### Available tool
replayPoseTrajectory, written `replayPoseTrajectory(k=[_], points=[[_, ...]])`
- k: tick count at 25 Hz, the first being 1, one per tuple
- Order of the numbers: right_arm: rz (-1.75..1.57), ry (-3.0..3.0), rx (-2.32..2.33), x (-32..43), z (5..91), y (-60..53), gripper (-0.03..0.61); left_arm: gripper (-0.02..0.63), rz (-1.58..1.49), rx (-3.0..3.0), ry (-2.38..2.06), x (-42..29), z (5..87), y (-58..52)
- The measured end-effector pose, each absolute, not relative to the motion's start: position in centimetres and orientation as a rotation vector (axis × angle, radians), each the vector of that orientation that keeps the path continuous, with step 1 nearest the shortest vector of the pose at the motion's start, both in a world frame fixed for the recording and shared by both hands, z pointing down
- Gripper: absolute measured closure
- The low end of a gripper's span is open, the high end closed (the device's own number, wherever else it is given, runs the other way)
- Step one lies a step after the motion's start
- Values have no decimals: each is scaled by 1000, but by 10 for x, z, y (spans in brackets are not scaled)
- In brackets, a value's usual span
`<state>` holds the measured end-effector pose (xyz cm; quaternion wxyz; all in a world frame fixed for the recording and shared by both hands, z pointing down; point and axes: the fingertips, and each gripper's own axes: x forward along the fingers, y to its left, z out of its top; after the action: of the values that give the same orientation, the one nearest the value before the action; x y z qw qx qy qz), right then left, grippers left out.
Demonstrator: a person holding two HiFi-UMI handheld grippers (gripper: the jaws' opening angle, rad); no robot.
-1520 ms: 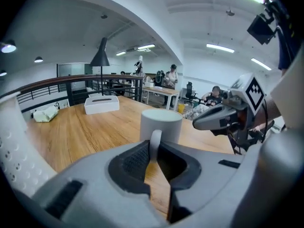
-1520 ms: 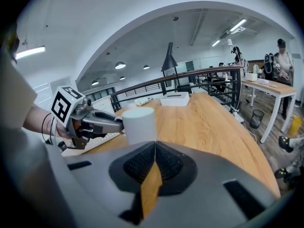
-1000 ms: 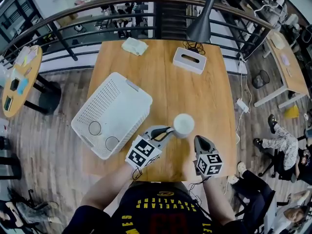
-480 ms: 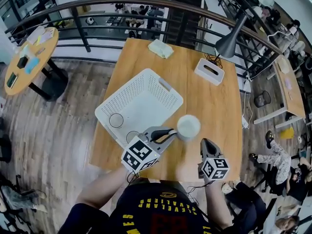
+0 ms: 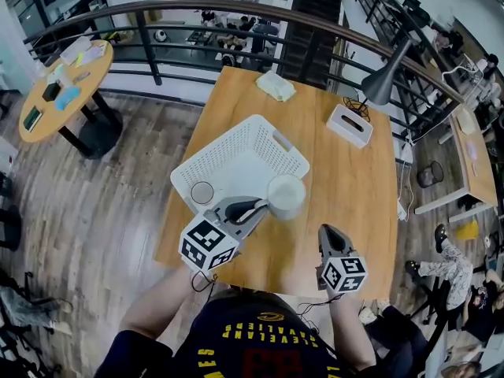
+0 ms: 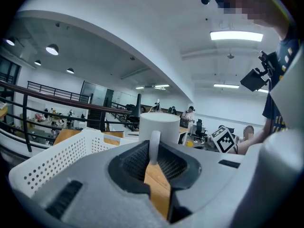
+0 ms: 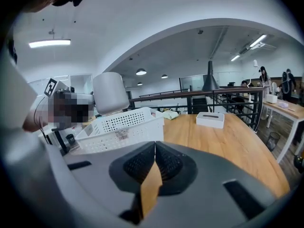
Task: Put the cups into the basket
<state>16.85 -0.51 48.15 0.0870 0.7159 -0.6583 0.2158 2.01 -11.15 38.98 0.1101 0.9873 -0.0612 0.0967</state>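
Note:
A white mug [image 5: 286, 195] hangs in the air over the near right rim of the white perforated basket [image 5: 236, 160]. My left gripper [image 5: 264, 206] is shut on the mug's handle. In the left gripper view the handle [image 6: 154, 144] stands pinched between the jaws, with the mug [image 6: 159, 125] upright beyond it and the basket [image 6: 57, 158] at the left. Another cup [image 5: 202, 192] sits inside the basket at its near left corner. My right gripper [image 5: 326, 233] hovers shut and empty over the table's near right part; its view shows the mug [image 7: 110, 93] above the basket [image 7: 124, 127].
On the wooden table [image 5: 350, 199] a white tissue box [image 5: 349, 124] and a black lamp [image 5: 383, 77] stand at the far right, and a folded cloth [image 5: 277, 85] lies at the far edge. A railing runs behind, and a round side table [image 5: 63, 93] stands at the left.
My left gripper has lifted the mug and carried it left, from beside the basket to above its near right rim. The right gripper has also shifted a little, still shut.

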Motion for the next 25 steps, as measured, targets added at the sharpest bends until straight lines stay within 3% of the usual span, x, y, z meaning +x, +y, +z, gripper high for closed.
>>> replayPoseTrajectory(k=[25], points=[[796,-2079,2095,202,523,16,565,563,273,2919,-558,-7,334,-171]])
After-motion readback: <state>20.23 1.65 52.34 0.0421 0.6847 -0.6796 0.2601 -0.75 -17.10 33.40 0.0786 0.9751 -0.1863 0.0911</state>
